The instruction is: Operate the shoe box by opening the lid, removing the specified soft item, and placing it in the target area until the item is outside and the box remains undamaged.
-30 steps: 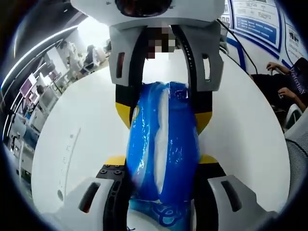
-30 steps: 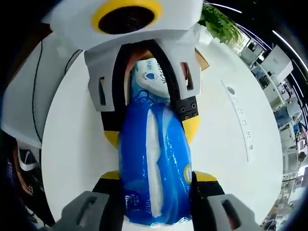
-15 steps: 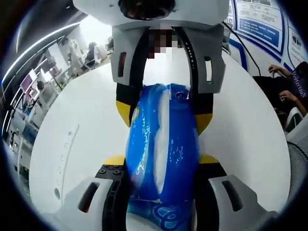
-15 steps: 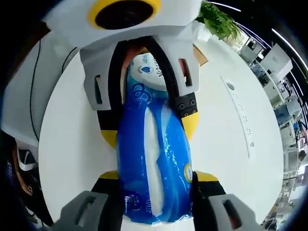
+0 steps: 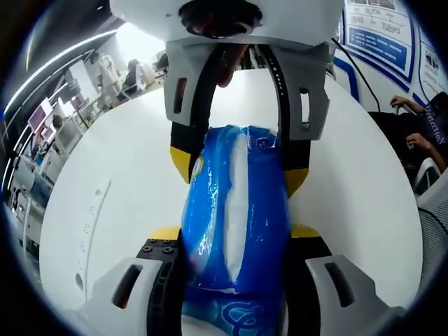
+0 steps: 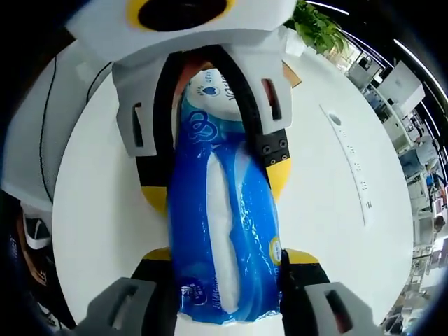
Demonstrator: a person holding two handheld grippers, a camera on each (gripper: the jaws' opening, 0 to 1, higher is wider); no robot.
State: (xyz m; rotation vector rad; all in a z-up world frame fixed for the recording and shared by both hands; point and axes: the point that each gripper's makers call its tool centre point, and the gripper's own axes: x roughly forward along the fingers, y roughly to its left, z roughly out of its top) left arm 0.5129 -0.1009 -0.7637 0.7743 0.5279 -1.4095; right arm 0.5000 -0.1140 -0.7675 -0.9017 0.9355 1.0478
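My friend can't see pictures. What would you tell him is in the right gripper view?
A blue tissue pack is squeezed at both ends by two grippers, the right gripper from the bottom and the left gripper from the top, above a white round table. A green plant stands at the table's far edge.

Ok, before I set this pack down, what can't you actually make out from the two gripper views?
- Shoe box: right gripper view, just a brown corner peeks past the left gripper; lid state unreadable.
- Blue tissue pack: both ends sit behind jaws in both views; print too distorted to read.
- Table under the pack: covered by pack and right gripper in the left gripper view, so clearance is unknown.
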